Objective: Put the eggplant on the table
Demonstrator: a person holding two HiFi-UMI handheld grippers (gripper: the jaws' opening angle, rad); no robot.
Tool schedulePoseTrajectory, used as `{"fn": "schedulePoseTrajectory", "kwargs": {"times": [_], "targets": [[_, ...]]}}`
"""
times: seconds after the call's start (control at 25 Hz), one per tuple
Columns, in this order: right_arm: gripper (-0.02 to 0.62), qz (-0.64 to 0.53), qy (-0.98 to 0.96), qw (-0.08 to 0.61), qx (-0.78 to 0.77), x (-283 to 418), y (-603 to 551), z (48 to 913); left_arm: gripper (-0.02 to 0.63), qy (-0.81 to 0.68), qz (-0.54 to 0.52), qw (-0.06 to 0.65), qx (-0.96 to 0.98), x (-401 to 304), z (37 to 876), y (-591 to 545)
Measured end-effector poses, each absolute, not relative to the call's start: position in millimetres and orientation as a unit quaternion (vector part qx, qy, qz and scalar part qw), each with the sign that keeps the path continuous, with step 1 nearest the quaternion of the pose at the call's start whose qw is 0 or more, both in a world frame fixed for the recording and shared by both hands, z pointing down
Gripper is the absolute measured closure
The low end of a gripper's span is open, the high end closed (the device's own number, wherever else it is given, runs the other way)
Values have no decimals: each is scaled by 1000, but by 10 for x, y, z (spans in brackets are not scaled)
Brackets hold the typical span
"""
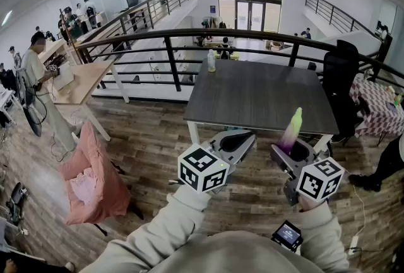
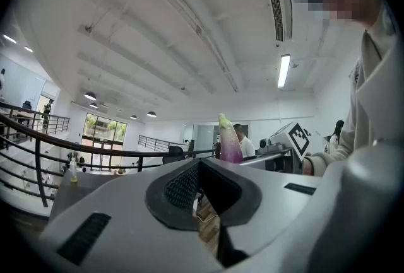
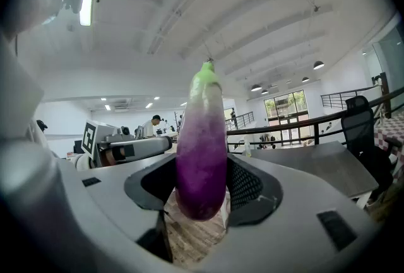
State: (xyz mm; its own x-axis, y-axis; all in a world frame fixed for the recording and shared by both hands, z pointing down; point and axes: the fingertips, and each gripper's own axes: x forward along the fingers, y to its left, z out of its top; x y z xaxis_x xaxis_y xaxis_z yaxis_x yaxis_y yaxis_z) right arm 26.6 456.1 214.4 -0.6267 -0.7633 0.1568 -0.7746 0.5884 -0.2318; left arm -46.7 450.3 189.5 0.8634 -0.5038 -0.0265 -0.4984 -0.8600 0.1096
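**Eggplant held by right gripper, not yet on table**

The right gripper (image 1: 291, 152) is clenched on the eggplant (image 1: 291, 129). In the right gripper view both pads press its purple lower part from two sides, w/ the rounded end hanging a little below them. The eggplant stands nearly upright, green cap on top, the purple fading to pale near the cap. It is in the air, in front of the near edge of the dark grey table (image 1: 252, 98) and above the wooden floor (image 1: 151, 139). It does not touch the tabletop.

The left gripper (image 1: 236, 142) is just beside the right one, at approx. the same height, also before the table's near edge. Its jaws are together & nothing is btw. them; only a thin slit of floor shows under the tips.

At the far left corner of the table stands a small bottle (image 1: 211, 61) w/ yellowish liquid. Behind the table runs a dark railing (image 1: 170, 57). At the left, on the floor, is a pink cloth (image 1: 95, 171).
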Motion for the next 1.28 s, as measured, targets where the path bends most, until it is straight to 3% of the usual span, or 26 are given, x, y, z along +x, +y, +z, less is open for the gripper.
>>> {"fn": "schedulePoseTrajectory", "kwargs": {"times": [0.6,1.28], "targets": [[354,152,-890,5,431,407,4551,2157,606,-265,-25,53,963,-398,1955,4475],[354,186,-888,-5,420,1181,4526,2331,606,-279,-61,67,956,197,1936,4274]]}}
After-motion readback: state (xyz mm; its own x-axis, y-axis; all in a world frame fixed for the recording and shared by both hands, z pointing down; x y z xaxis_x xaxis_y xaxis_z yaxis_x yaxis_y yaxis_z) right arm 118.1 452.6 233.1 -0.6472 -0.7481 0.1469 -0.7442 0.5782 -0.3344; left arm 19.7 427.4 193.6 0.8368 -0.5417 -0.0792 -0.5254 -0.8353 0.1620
